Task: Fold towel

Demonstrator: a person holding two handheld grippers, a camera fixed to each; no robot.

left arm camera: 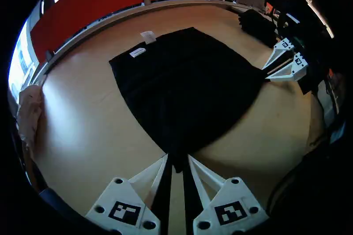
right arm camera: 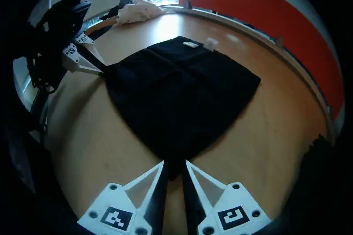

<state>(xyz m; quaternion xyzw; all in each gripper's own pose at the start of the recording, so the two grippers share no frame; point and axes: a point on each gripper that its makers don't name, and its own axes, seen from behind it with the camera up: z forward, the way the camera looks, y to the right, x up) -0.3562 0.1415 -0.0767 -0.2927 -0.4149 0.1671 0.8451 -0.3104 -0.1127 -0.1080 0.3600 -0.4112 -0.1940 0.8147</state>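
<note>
My left gripper [left arm camera: 178, 159] nips a corner of the black towel [left arm camera: 185, 85], lower centre. My right gripper [right arm camera: 174, 164] clamps another corner.

Pinching a corner of black cloth towel [left arm camera: 185, 80] with white plastic left gripper [left arm camera: 177, 164]; clamping another with white plastic right gripper [right arm camera: 175, 169], both low.

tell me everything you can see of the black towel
The black towel is soft, dark cloth with faint creases, spread flat on the wooden table. Small white tags sit along its far edge. The left gripper pinches one near corner and the right gripper pinches the neighbouring corner.
</note>
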